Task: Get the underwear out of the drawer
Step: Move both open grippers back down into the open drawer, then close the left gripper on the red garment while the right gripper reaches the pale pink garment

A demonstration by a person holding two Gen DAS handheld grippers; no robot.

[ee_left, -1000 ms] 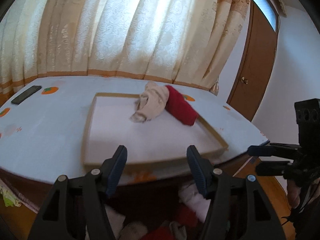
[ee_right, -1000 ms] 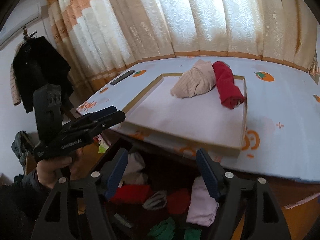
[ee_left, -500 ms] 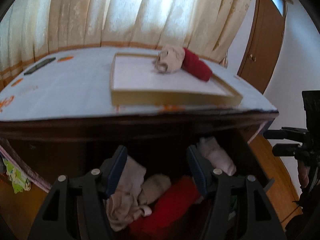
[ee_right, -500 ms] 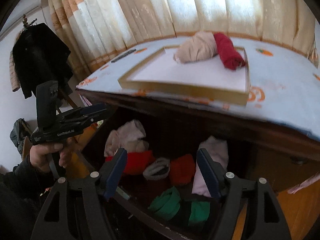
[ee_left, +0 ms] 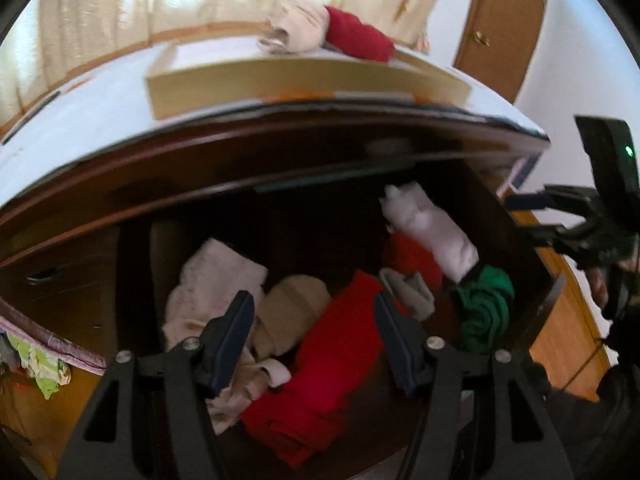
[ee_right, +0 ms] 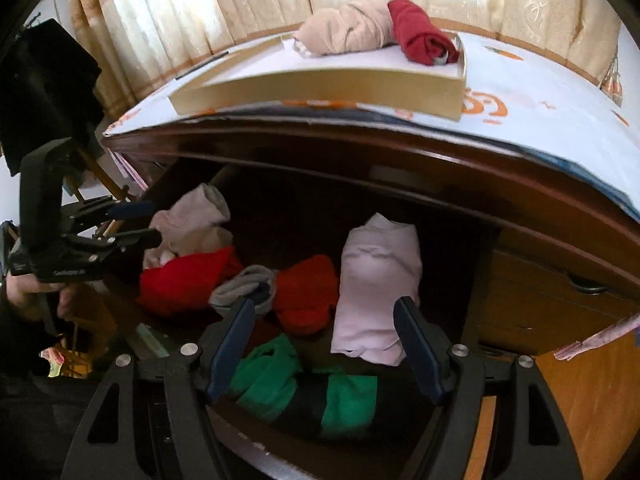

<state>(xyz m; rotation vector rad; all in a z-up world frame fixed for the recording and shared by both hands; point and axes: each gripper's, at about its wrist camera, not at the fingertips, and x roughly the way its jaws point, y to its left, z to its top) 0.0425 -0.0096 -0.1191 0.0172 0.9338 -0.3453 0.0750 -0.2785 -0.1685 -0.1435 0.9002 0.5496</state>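
Observation:
The open drawer (ee_right: 304, 452) holds several rolled pieces of underwear. My left gripper (ee_left: 313, 296) hangs open above a beige roll (ee_left: 292, 308) and a long red roll (ee_left: 340, 360), touching neither; a cream roll (ee_left: 212, 284) lies to its left. My right gripper (ee_right: 325, 303) is also open, over a red-orange roll (ee_right: 308, 292) and beside a pale pink roll (ee_right: 376, 280). Green rolls (ee_right: 272, 372) lie near the drawer's front. Each view shows the other gripper at its edge: the left gripper (ee_right: 157, 220) and the right gripper (ee_left: 516, 218).
On the table top above the drawer stands a shallow tray (ee_right: 320, 88) with a beige roll (ee_right: 344, 30) and a dark red roll (ee_right: 420, 36). A closed drawer with a handle (ee_right: 588, 286) is to the right. Curtains hang behind, and a door (ee_left: 500, 28) is at the right.
Both grippers have sunk from table-top height and tipped downward, so the drawer's inside now fills both views. Their jaws stand as wide as before, with nothing held.

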